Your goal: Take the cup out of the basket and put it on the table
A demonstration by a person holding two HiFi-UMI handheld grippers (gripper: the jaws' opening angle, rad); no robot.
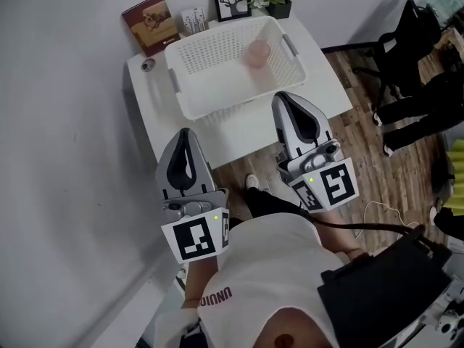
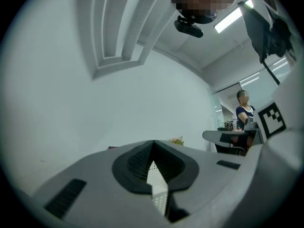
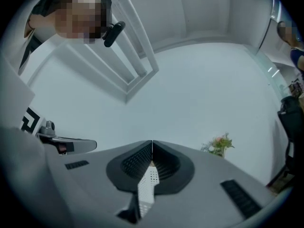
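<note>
A pale pink cup [image 1: 257,52] lies inside the white mesh basket [image 1: 217,104], near its far right wall. The basket stands on a white table [image 1: 239,142]. My left gripper [image 1: 185,133] hovers just off the table's front edge, left of the basket's near side; its jaws meet tip to tip with nothing between them [image 2: 153,144]. My right gripper [image 1: 284,97] reaches over the table's front right part, close to the basket's near right corner. It is shut too and holds nothing [image 3: 152,144]. Neither touches the basket or the cup.
Behind the basket stand a brown book [image 1: 151,23], a small card box [image 1: 194,20], a framed deer picture [image 1: 230,0] and a potted plant [image 1: 279,6]. A small metal knob [image 1: 148,64] sits at the table's left. A wall runs along the left; black chairs [image 1: 406,42] stand right.
</note>
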